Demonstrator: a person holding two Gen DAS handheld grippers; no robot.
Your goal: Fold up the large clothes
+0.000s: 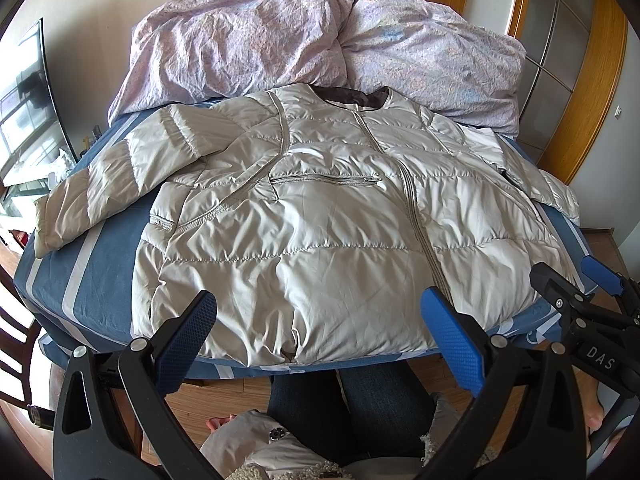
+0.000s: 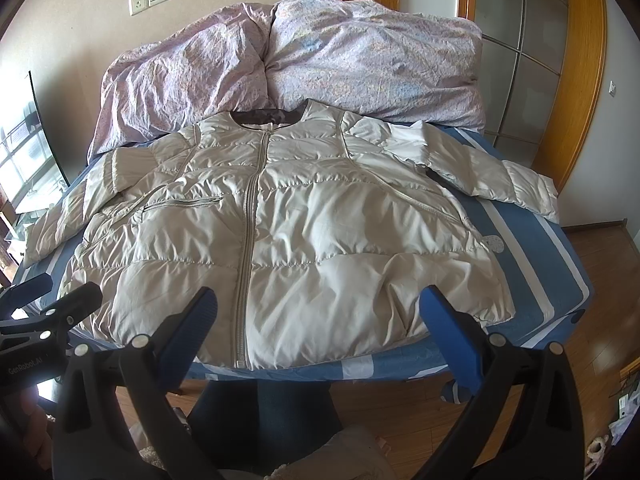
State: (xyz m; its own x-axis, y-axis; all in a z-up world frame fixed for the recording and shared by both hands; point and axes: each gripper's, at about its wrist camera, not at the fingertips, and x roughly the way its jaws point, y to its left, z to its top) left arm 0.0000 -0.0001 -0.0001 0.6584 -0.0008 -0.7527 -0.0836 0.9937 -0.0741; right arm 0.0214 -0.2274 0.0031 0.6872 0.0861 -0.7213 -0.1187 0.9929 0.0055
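Note:
A light grey puffer jacket (image 1: 320, 216) lies flat, front up and zipped, on the bed, with both sleeves spread out sideways; it also shows in the right wrist view (image 2: 296, 232). My left gripper (image 1: 320, 320) is open and empty, hovering above the jacket's hem near the bed's front edge. My right gripper (image 2: 320, 320) is open and empty, also above the hem. The right gripper shows at the right edge of the left wrist view (image 1: 576, 280), and the left gripper at the left edge of the right wrist view (image 2: 52, 292).
The bed has a blue sheet with white stripes (image 1: 100, 264) (image 2: 540, 264). A crumpled pink duvet (image 1: 304, 44) (image 2: 312, 52) lies at its far end. Wooden door frames (image 2: 580, 80) stand at the right. The person's legs (image 1: 344, 404) are below on a wooden floor (image 2: 580, 360).

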